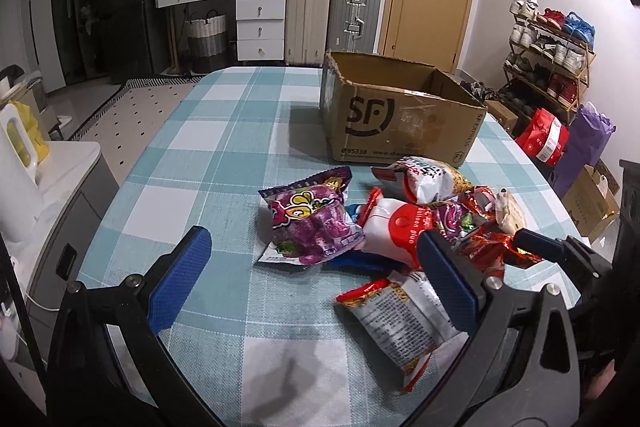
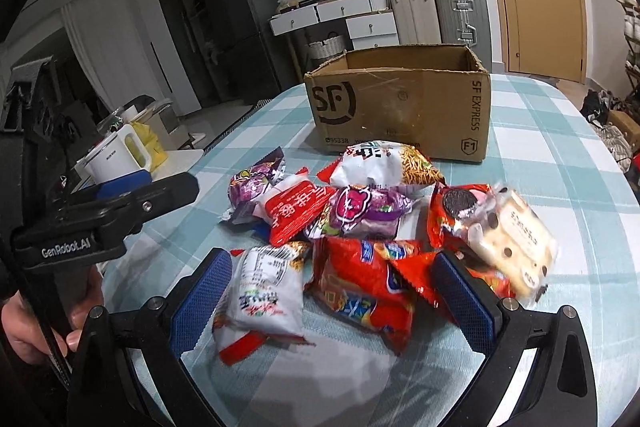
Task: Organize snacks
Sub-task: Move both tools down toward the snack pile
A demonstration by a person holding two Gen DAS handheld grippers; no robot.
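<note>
A: Where's the snack stuff rn?

B: Pile of packets on the checked tablecloth, near side, w/ the cardboard box just beyond it, open at the top, "SF" printed on the front.

A: Left gripper?

B: Left gripper sits low over the cloth, fingers wide apart, nothing between them. Purple packet lies just past its tips, a white-and-red packet touching it on the right. Its right pad overlaps a white packet w/ small print at the near edge of the pile.

A: Right one?

B: Right gripper also spread open, not clamped on anything. Between its pads: the white packet w/ small print on the left, a red packet in the middle. Cream dotted packet is off to the far right of the pile, partly blurred; Oreo-print red packet is beside it.

A: Anything in the box?

B: Can't tell, inside is hidden from both views. A noodle-print packet lies nearest the box, just in front of it.

A: Person?

B: A hand at the left edge of the right view, gripping the left gripper's handle.
</note>
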